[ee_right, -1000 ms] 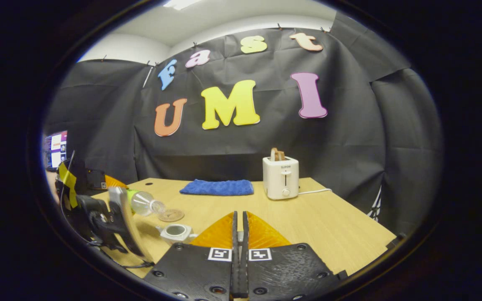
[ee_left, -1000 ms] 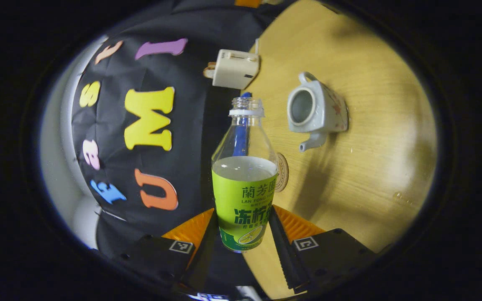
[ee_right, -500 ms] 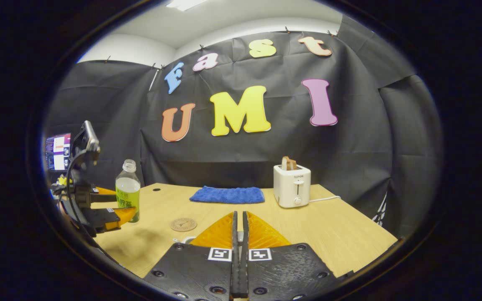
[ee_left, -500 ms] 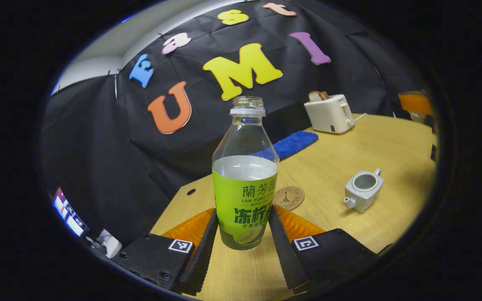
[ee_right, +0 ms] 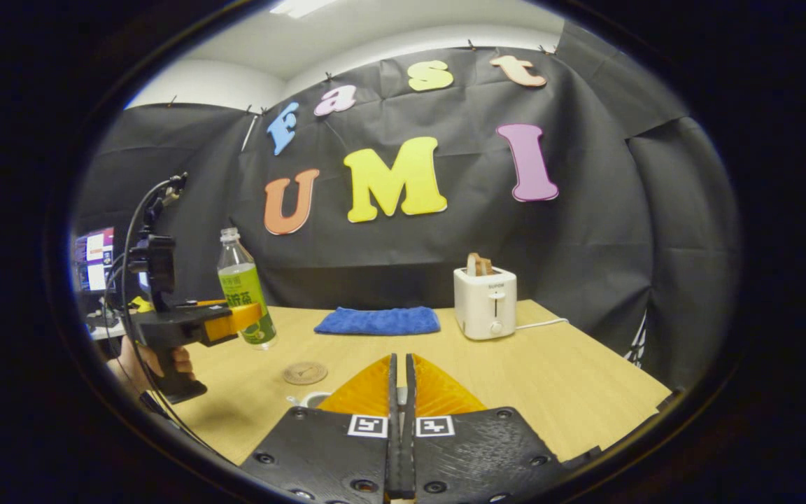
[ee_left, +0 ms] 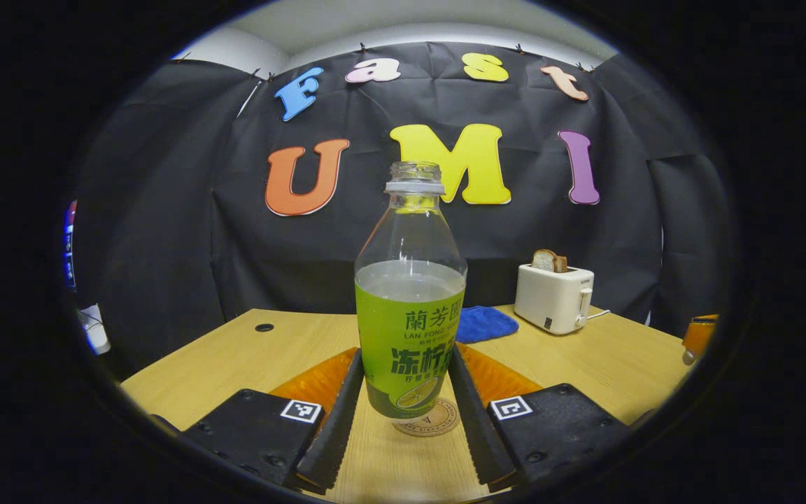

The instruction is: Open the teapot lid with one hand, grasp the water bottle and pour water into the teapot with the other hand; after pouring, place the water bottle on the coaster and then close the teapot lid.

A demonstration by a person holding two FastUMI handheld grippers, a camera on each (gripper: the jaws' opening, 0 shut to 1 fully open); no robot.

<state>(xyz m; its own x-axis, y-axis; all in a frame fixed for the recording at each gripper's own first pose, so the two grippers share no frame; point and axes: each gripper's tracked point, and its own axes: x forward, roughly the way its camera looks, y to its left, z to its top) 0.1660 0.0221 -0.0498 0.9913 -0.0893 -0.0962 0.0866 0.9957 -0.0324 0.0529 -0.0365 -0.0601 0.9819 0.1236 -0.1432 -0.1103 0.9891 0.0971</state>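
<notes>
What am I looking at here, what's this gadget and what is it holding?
A person holds a hand-held gripper in each hand, and each carries its own fisheye camera. The left gripper view looks along the left hand-held gripper, whose two fingers clamp an uncapped, partly filled water bottle upright over a round coaster. The right gripper view looks along the right hand-held gripper, fingers together, and shows the bottle raised off the wooden table. On the table are a blue cloth, a white toaster and the teapot, mostly hidden.
</notes>
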